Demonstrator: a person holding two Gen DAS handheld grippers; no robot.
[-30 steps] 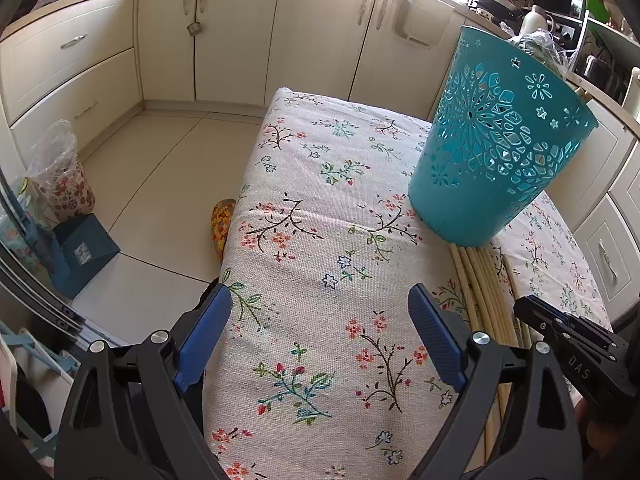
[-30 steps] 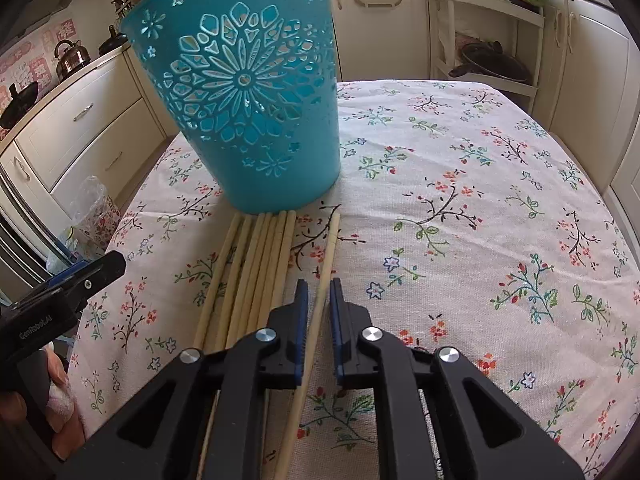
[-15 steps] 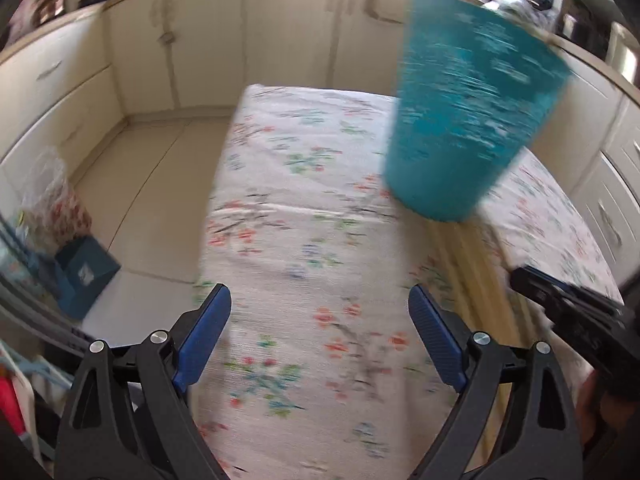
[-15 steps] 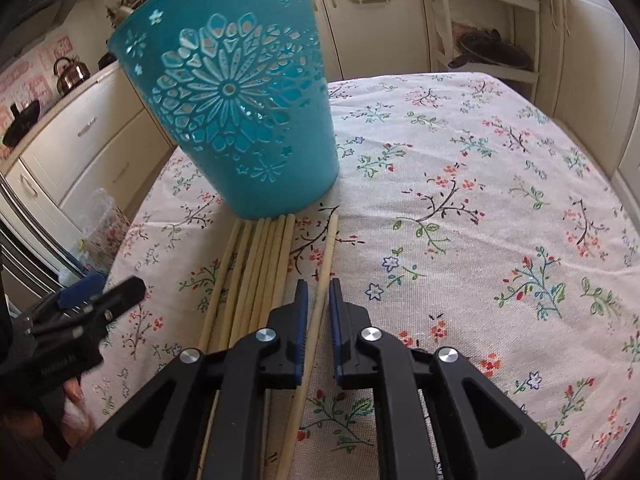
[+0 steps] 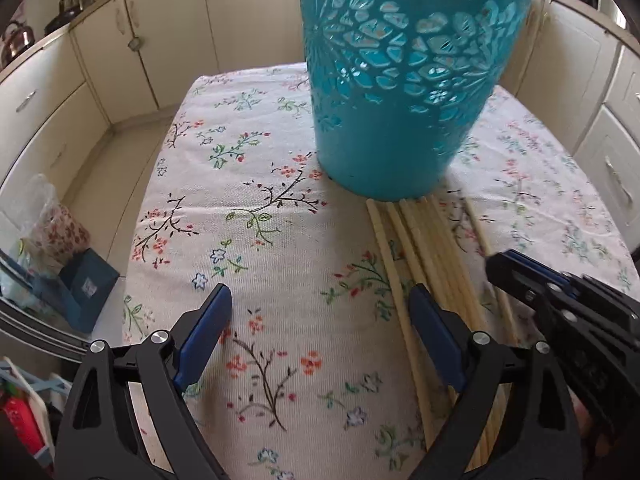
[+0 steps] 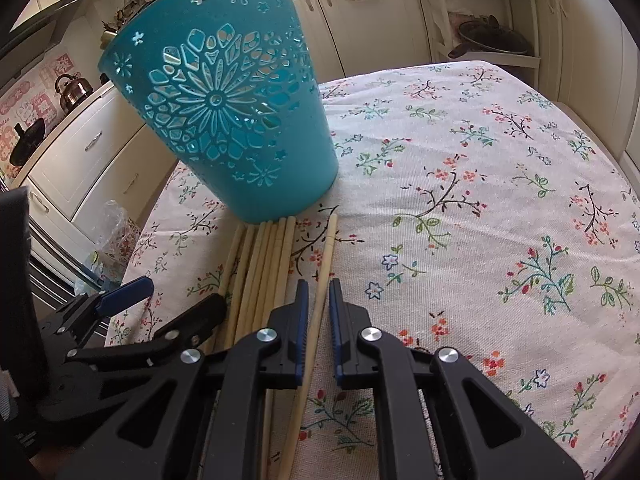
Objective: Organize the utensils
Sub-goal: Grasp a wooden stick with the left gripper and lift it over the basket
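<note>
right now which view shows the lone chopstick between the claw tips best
The right wrist view: the lone chopstick runs straight between the right claw tips, its far end clear. The left wrist view shows it from the side, blurred, partly behind that claw.

Place: a home kitchen.
Cabinets: cream cupboard doors [image 5: 176,36] and drawers [image 6: 96,140] with metal handles run along the walls.
Counter: a metal kettle [image 6: 74,88] and a dark pan [image 6: 28,140] sit on it, pink patterned tiles [image 6: 24,96] behind.
Shelf: an open rack [image 6: 480,12] holds a lidded pan [image 6: 492,38].
Table: covered with a flowered cloth [image 6: 480,200].
Floor: pale tiles [image 5: 120,168], with a plastic bag [image 5: 44,220] beside the units.
</note>
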